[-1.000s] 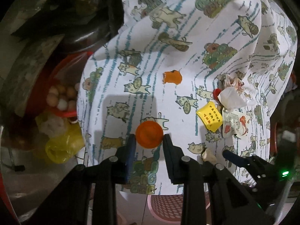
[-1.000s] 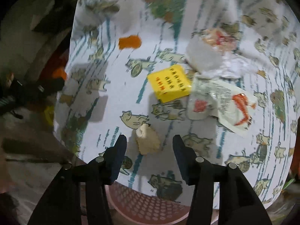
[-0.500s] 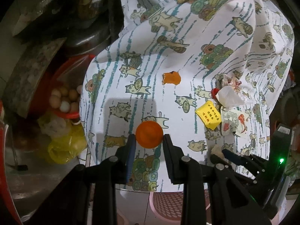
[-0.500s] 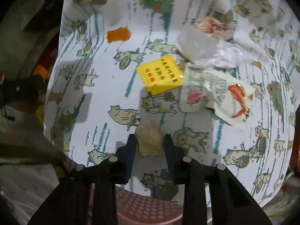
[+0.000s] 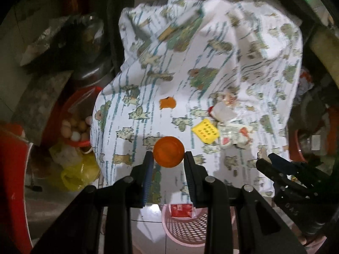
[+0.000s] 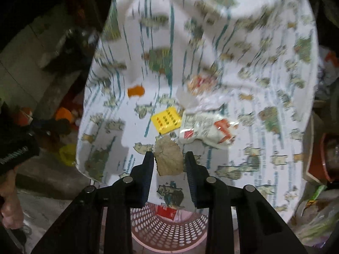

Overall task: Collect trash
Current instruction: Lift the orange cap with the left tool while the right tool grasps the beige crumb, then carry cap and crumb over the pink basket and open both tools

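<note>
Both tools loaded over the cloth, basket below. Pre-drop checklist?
1. Left tool gripping the orange cap: ok.
2. Right tool gripping the brown scrap: ok; it has just closed on it.
3. Both pieces off the cloth: cannot tell.
4. Pink basket below the tools: ok, open, red pack inside.
5. Cloth cleared: not ok; orange peel, yellow packet, white wrappers remain.
</note>
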A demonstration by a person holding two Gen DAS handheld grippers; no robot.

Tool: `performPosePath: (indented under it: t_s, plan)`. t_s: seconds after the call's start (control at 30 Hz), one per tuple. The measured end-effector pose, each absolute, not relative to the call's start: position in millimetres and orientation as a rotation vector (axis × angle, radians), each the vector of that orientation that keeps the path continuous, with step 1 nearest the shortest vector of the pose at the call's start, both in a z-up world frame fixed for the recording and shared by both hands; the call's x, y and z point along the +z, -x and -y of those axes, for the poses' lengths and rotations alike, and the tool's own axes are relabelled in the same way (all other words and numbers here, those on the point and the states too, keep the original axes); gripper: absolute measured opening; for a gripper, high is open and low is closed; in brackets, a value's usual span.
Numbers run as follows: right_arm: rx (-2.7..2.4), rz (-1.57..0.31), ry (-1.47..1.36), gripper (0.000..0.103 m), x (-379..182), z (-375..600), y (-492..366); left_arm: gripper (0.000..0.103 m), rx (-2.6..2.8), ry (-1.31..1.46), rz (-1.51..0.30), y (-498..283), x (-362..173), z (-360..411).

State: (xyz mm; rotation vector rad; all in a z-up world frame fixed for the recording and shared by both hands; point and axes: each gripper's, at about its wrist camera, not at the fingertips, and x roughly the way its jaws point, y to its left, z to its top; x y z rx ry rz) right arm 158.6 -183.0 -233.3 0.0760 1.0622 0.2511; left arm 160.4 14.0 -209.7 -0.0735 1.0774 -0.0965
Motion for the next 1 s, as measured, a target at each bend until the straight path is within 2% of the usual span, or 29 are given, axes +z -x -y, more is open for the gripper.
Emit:
performPosePath:
  t_s: [0.2,0.4,0.83,1.0]
  plan:
    - [0.257,-0.973,-0.145,0.032,-187.0,194.4,-116.4,0.028,-0.112,0.058,-0.981,-122.6,-170.5,-10.3]
    - [0.258,-0.917,-0.134,0.032,-175.4,193.7,-84.9,0.028,-0.136,0.092,-0.955,-91.9,-164.5,-5.9]
    - [0.258,-1.11,-0.176,0.032,-254.3,201.9,-83.6,0.028,-0.191,0.115,-1.124,-80.5,-235.2,8.1]
    - [0.204,-1.205,-0.195,0.032,-290.5,216.4,-89.6,0.028,-0.192,0.135,-1.267,-84.3,-280.7,14.6]
